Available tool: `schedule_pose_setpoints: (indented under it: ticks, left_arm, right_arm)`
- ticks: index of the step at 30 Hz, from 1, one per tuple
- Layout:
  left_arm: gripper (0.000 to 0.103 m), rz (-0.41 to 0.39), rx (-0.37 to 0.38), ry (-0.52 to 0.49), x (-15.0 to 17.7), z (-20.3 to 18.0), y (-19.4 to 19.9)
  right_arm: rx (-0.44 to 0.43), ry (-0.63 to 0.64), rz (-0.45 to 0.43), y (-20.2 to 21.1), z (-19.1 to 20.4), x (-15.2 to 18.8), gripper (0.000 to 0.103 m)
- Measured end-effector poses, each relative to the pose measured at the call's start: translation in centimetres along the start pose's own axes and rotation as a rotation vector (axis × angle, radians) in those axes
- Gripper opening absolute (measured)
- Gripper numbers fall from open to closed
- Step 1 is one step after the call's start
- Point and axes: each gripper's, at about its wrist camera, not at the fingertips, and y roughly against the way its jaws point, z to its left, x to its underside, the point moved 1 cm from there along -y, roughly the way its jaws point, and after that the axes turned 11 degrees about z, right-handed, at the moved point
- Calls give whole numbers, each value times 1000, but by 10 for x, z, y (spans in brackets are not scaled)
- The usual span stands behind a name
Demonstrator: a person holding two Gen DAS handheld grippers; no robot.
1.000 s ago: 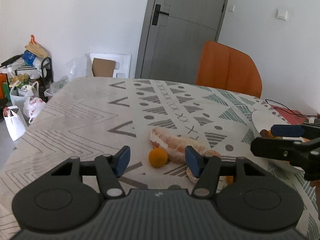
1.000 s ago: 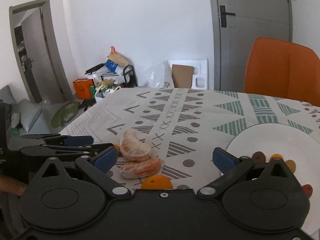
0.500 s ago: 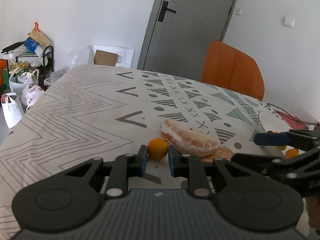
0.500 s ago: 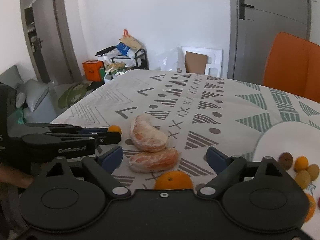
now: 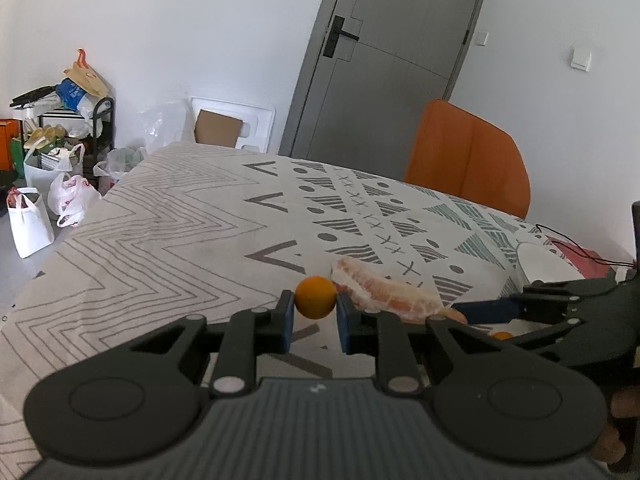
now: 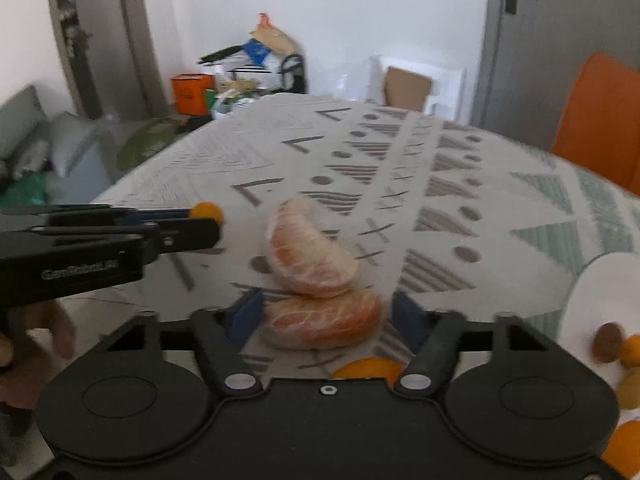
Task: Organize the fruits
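Observation:
My left gripper (image 5: pixel 315 322) is shut on a small round orange fruit (image 5: pixel 315 297) and holds it just above the patterned tablecloth; it also shows in the right wrist view (image 6: pixel 206 211). My right gripper (image 6: pixel 324 316) has its jaws on either side of a wrapped pomelo segment (image 6: pixel 324 322), close to or touching its ends. A second wrapped segment (image 6: pixel 310 252) lies just beyond it, touching it. In the left wrist view this far segment (image 5: pixel 384 290) lies right of the small fruit. An orange (image 6: pixel 368 368) sits under my right gripper body.
A white plate (image 6: pixel 600 292) at the right holds several small fruits (image 6: pixel 610 342). An orange chair (image 5: pixel 468 160) stands at the table's far side. Bags and a rack (image 5: pixel 60 148) sit on the floor at the left. The tablecloth (image 5: pixel 180 232) covers the table.
My left gripper has closed on the small orange fruit and lifted it slightly. My right gripper has moved forward and narrowed around the near pomelo segment.

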Motion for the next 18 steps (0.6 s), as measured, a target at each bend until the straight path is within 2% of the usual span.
schedule_pose_setpoints:
  ticks: [2,3,4,5,6,8,11,12,14,16,18]
  left_arm:
    - [21,-3,0,9,0,1,2]
    - [21,-5,-1,11,-1,0,4]
    - [21,-9,-1,9,-2,-1,6]
    - [21,-15,-2,2,-3,-3,9]
    - [21,-21,-4,-4,-4,-5,11]
    - [21,-29,-6,-14,-4,-9,15]
    - [21,-29,-6,-19,-5,-11,17]
    - [21,-32,-6,-21,-4,-12,18]
    - [21,-43,-7,-29,-4,-14,20]
    - [21,-43,-5,-33,-4,-14,19]
    - [21,-36,1,-29,-2,-12,16]
  right_arm:
    - [15,19,-6,3,4,1,58]
    - [24,24,-22,6,5,2,47]
    - [29,20,-30,8,5,2,24]
    - [0,4,-26,11,2,2,17]
    - [-28,-13,-29,13,0,3,3]
    - [-41,-31,-35,17,-4,4,2]
    - [-43,-36,-38,19,-5,6,4]
    - [-49,-34,-43,20,-4,7,8]
    - [-55,-30,-49,23,-3,8,25]
    - [-47,-22,-66,25,-2,9,58]
    - [-33,-5,-73,26,1,7,62]
